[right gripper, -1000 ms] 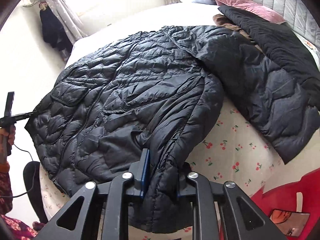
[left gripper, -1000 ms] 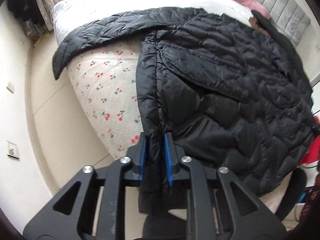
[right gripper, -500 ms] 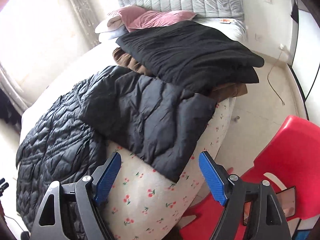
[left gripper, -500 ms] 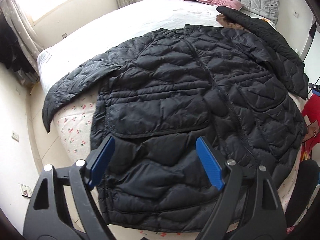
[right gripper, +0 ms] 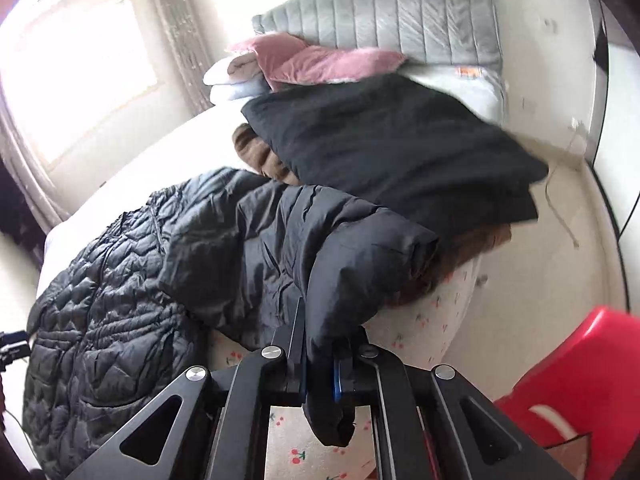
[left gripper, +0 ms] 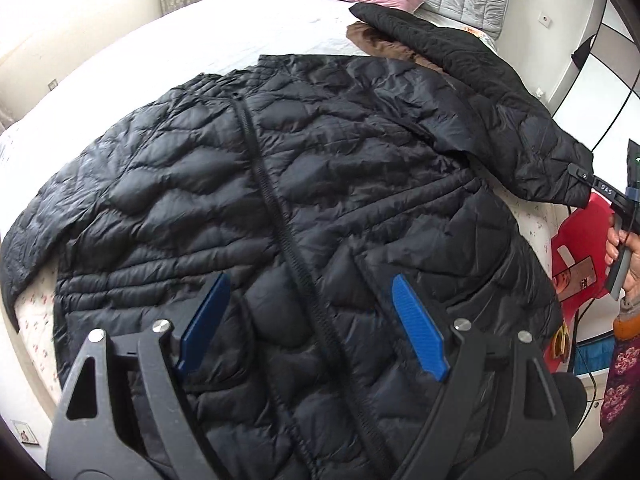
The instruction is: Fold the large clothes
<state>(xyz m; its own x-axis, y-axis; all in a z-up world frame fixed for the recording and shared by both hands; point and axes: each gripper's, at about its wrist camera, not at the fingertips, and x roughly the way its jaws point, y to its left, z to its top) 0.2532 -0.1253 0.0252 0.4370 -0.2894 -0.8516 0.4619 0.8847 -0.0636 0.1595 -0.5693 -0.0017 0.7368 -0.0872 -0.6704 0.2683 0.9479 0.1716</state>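
Note:
A large black quilted puffer jacket (left gripper: 304, 184) lies spread front-up on the bed, zipper running down its middle. My left gripper (left gripper: 308, 320) is open and empty, hovering over the jacket's lower front with a blue pad on each side of the zipper. My right gripper (right gripper: 320, 364) is shut on the end of the jacket's right sleeve (right gripper: 360, 264), which is lifted off the bed's side. In the left wrist view that gripper (left gripper: 588, 184) shows at the far right, holding the sleeve cuff.
A folded black garment (right gripper: 392, 148) lies on a brown one (right gripper: 256, 152) near the head of the bed. Pink pillows (right gripper: 320, 64) and a grey headboard (right gripper: 392, 16) stand behind. A red chair (right gripper: 576, 380) stands beside the bed. The cherry-print sheet (right gripper: 424, 320) shows at the edge.
Both grippers let go of the jacket's bottom hem and opened. The right gripper then swung to the sleeve and shut on its cuff. The left gripper moved over the jacket's middle, still open.

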